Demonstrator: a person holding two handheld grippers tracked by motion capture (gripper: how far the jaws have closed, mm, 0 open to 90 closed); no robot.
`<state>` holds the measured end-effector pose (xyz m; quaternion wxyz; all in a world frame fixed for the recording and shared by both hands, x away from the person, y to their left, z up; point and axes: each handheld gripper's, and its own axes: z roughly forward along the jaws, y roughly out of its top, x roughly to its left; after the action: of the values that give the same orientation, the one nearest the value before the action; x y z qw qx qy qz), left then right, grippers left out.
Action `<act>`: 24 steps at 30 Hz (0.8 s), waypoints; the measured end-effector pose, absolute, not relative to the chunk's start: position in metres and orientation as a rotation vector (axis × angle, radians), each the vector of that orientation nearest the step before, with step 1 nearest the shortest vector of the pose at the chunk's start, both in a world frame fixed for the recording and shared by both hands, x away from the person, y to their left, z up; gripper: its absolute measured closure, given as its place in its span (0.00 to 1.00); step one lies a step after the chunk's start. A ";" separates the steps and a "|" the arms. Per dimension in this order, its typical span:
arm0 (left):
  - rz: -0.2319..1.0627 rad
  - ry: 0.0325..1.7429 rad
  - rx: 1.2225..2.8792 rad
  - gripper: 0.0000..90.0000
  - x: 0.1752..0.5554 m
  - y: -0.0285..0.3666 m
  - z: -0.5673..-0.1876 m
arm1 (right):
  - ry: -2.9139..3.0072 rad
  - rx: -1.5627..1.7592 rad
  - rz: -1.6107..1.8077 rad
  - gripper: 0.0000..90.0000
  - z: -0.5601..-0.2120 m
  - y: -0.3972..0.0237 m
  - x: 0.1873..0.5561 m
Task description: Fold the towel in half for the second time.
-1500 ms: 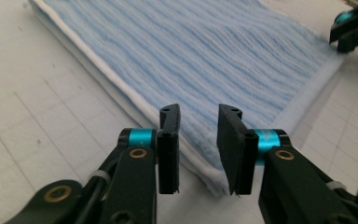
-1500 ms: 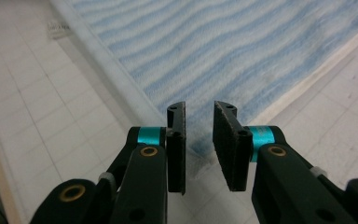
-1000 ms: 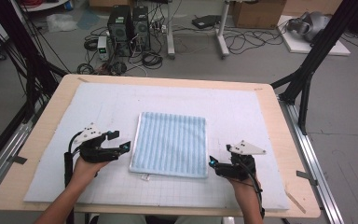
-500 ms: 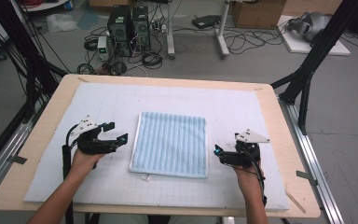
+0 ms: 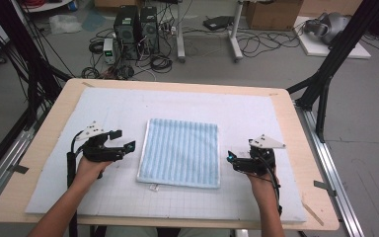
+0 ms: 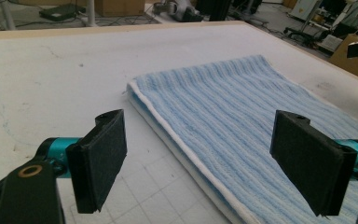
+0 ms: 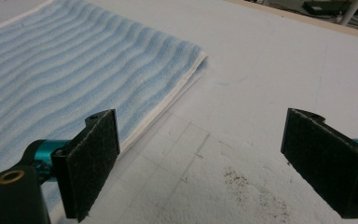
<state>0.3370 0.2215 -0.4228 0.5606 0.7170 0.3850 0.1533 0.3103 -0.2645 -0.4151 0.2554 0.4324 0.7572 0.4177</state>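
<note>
Left gripper view has the left gripper [image 6: 198, 163] with jaws wide apart and just opened, nothing between them. The right gripper [image 7: 214, 165] is the same, empty (a few crumbs on the mat [image 5: 256, 111]). Both sit beside the folded blue towel [image 5: 181, 150], mid-table [image 5: 306, 111], nearer the front edge.

The folded towel [image 5: 180, 152] lies flat on the mat [image 5: 256, 113], between the left gripper [image 5: 128, 144] and right gripper [image 5: 230, 157], just beside each gripper's fingertips, untouched.
</note>
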 end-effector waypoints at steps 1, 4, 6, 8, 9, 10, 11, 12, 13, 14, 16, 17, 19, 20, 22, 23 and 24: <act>0.354 0.910 1.692 0.21 0.337 0.221 -0.423 | 2.061 1.175 1.134 0.12 -0.415 -0.264 0.310; 0.345 0.908 1.709 0.21 0.338 0.219 -0.424 | 2.067 1.168 1.133 0.12 -0.416 -0.263 0.312; 0.348 0.912 1.722 0.21 0.341 0.218 -0.423 | 2.081 1.155 1.132 0.12 -0.416 -0.261 0.312; 0.348 0.917 1.710 0.21 0.345 0.218 -0.419 | 2.090 1.156 1.133 0.12 -0.417 -0.261 0.313; 0.352 0.920 1.707 0.21 0.349 0.217 -0.417 | 2.094 1.152 1.139 0.12 -0.417 -0.261 0.313; 0.370 0.938 1.693 0.21 0.353 0.217 -0.414 | 2.093 1.158 1.142 0.12 -0.417 -0.262 0.313; 0.368 0.949 1.685 0.21 0.357 0.217 -0.413 | 2.096 1.160 1.152 0.12 -0.417 -0.263 0.313; 0.361 0.965 1.680 0.21 0.363 0.216 -0.411 | 2.095 1.167 1.152 0.12 -0.417 -0.264 0.313; 0.363 0.970 1.675 0.21 0.366 0.216 -0.410 | 2.090 1.171 1.156 0.12 -0.417 -0.265 0.314; 0.356 0.978 1.672 0.21 0.372 0.215 -0.409 | 2.089 1.178 1.159 0.12 -0.416 -0.266 0.314; 0.352 0.984 1.698 0.21 0.381 0.212 -0.407 | 2.086 1.173 1.165 0.12 -0.415 -0.267 0.314; 0.350 0.980 1.715 0.22 0.386 0.210 -0.406 | 2.087 1.172 1.167 0.12 -0.415 -0.267 0.314; 0.361 0.978 1.754 0.26 0.396 0.205 -0.404 | 2.096 1.173 1.170 0.12 -0.415 -0.267 0.314; 0.366 0.977 1.758 0.27 0.401 0.203 -0.403 | 2.102 1.171 1.170 0.12 -0.416 -0.266 0.314; 0.352 0.996 1.764 0.28 0.413 0.201 -0.404 | 2.116 1.178 1.169 0.12 -0.416 -0.265 0.314; 0.345 0.999 1.767 0.29 0.419 0.199 -0.405 | 2.122 1.170 1.167 0.12 -0.416 -0.265 0.314; 0.336 1.001 1.780 0.30 0.424 0.199 -0.406 | 2.121 1.169 1.170 0.12 -0.416 -0.265 0.314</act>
<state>0.4240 0.1985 -0.4062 0.5106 0.7396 0.4157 0.1396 0.3143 -0.2650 -0.4164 0.2239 0.4235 0.7686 0.4240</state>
